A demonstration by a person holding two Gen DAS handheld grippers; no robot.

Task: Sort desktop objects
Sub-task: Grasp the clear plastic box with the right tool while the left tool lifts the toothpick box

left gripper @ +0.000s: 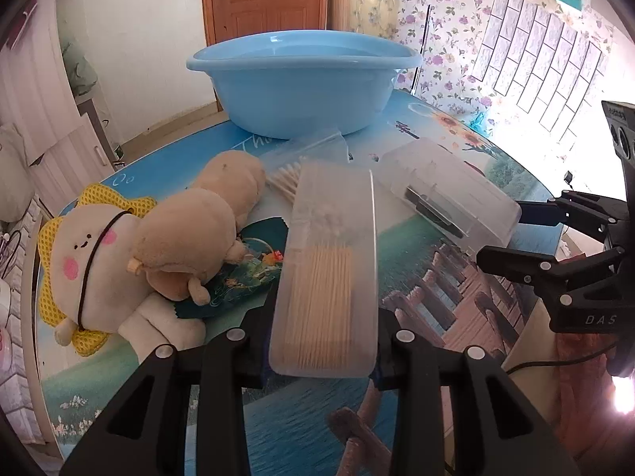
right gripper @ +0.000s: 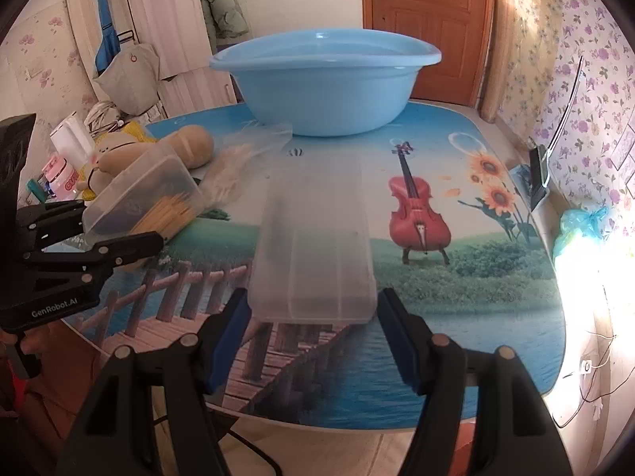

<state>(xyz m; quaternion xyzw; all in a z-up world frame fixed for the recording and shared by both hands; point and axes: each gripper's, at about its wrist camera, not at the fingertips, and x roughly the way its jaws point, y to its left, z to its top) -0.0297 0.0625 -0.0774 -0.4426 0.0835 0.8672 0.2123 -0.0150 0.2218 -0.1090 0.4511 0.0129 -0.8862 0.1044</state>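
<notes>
My left gripper [left gripper: 323, 341] is shut on a clear plastic box of wooden sticks [left gripper: 325, 273], held tilted above the table. In the right wrist view the same box [right gripper: 151, 190] shows at the left in the left gripper [right gripper: 115, 224]. The right gripper [right gripper: 313, 309] has its blue pads against both sides of a clear plastic lid [right gripper: 313, 250], which points away toward the basin. From the left wrist view that lid [left gripper: 448, 194] sits to the right of the box, with the right gripper [left gripper: 500, 234] at its end.
A light blue basin [right gripper: 325, 87] stands at the far side of the picture-printed table [right gripper: 456, 317]. On the left lie a tan plush [left gripper: 198, 238], a white and yellow plush [left gripper: 87, 261], a dark snack packet [left gripper: 246, 273] and a clear bag of cotton swabs [left gripper: 289, 178]. Bottles [right gripper: 63, 178] stand beyond the left edge.
</notes>
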